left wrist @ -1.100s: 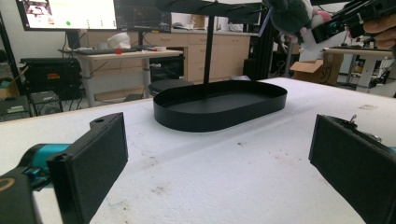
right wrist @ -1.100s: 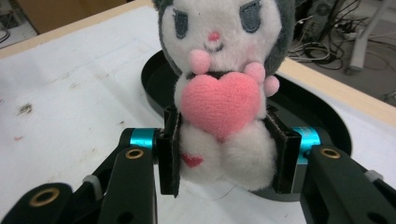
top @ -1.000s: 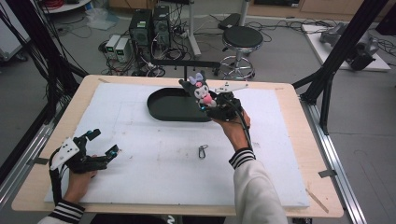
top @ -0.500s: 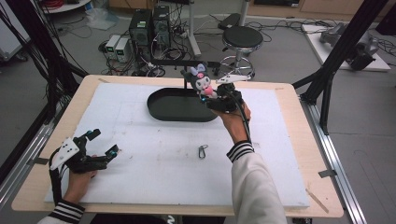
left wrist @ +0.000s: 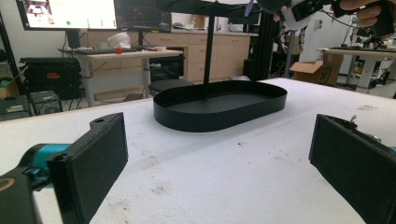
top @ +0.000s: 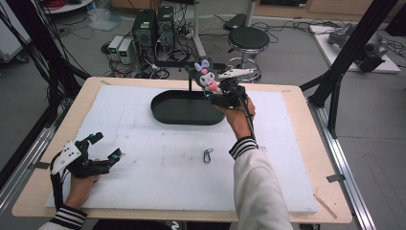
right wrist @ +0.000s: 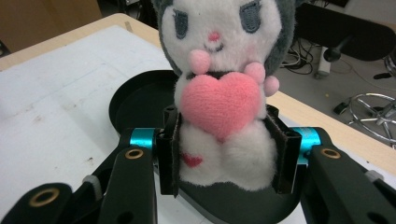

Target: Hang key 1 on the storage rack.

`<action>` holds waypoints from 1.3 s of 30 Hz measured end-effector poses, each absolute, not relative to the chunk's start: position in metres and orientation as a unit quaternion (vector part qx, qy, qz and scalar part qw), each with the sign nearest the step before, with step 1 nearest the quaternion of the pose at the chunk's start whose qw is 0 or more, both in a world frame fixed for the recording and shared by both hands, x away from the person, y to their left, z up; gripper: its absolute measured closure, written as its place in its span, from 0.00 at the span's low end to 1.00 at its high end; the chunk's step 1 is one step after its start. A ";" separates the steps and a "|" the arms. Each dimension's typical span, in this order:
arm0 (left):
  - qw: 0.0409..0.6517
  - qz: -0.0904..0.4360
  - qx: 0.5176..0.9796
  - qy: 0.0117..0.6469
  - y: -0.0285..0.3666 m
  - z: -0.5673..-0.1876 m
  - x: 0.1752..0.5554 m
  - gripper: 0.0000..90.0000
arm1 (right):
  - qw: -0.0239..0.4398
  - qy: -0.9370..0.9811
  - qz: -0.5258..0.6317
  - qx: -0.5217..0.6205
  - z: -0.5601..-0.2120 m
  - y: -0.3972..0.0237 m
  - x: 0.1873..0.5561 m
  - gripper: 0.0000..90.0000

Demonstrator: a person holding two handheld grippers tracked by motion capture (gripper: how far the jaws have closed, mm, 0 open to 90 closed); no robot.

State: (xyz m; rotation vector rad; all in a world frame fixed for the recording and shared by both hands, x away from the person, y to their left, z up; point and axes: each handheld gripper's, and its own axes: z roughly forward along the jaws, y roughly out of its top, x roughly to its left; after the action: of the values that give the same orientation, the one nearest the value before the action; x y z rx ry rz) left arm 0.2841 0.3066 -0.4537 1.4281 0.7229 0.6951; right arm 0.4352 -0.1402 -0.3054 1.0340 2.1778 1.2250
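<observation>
Plush toy (right wrist: 224,102) stands upright — head up, long axis vertical, face toward the right gripper's (top: 221,94) camera — clamped at its lower body between closed jaws, above the black oval tray's (top: 165,113) right end. Left gripper (top: 103,154) rests wide open on the white board (top: 158,172), holding nothing.

No text, label or number can be read in these pictures.

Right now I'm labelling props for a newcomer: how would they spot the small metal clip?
Start from the white foam mat covering the wooden table, then find the black oval tray at its far middle. Nearer the person than the tray, the small metal clip lies alone on bare mat, silvery, beside the striped cuff.
</observation>
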 end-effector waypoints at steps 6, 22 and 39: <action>0.643 0.305 0.627 0.317 0.307 -0.454 0.284 0.05 | 0.220 0.784 0.440 0.377 -0.304 -0.138 0.440 0.62; 0.644 0.305 0.626 0.317 0.307 -0.454 0.284 0.05 | 0.220 0.771 0.447 0.398 -0.306 -0.139 0.451 0.61; 0.642 0.305 0.627 0.317 0.307 -0.454 0.284 0.05 | 0.210 0.764 0.446 0.416 -0.310 -0.145 0.455 0.61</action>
State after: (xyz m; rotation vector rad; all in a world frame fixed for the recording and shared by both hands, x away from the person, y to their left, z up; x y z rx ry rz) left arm 0.2840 0.3065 -0.4536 1.4297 0.7228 0.6950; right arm 0.4555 -0.1445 -0.3098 1.1562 2.1261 1.2404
